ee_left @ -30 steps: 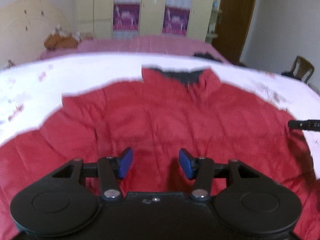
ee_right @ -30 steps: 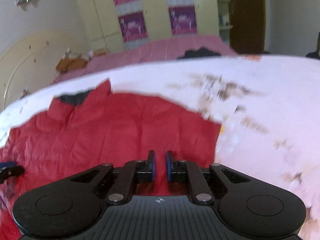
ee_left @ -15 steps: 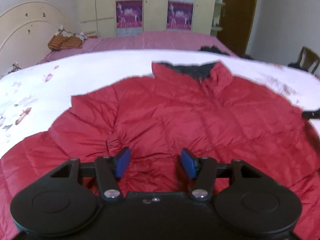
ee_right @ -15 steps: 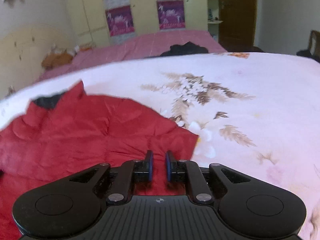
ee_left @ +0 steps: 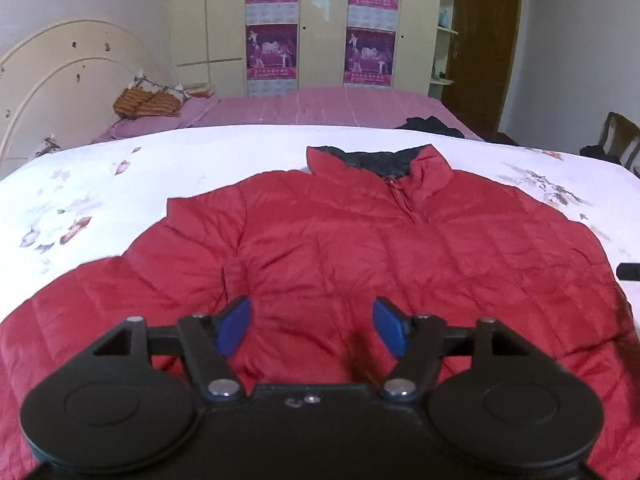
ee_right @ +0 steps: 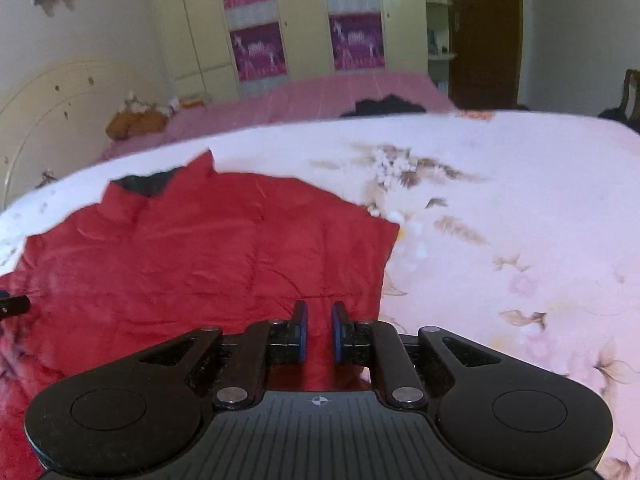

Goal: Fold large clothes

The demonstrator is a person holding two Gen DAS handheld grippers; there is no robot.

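A large red puffer jacket (ee_left: 360, 248) with a dark-lined collar lies spread front-up on the white floral bedsheet (ee_left: 100, 184). My left gripper (ee_left: 310, 326) is open and empty, just above the jacket's lower middle. In the right wrist view the jacket (ee_right: 200, 248) fills the left half. My right gripper (ee_right: 319, 332) is nearly closed with red jacket fabric between its pads, near the jacket's right edge. The tip of the right gripper shows at the right edge of the left wrist view (ee_left: 628, 271).
A second bed with a pink cover (ee_left: 320, 108) lies behind, with a dark garment (ee_left: 428, 124) and an orange bundle (ee_left: 144, 102) on it. A wardrobe (ee_left: 320, 24) and a brown door (ee_left: 484, 40) stand at the back. A wooden chair (ee_left: 616, 140) is at the far right.
Both cameras have pulled back and steadied, so more of the jacket and sheet shows. The left gripper stays open. The right gripper stays shut on the fabric.
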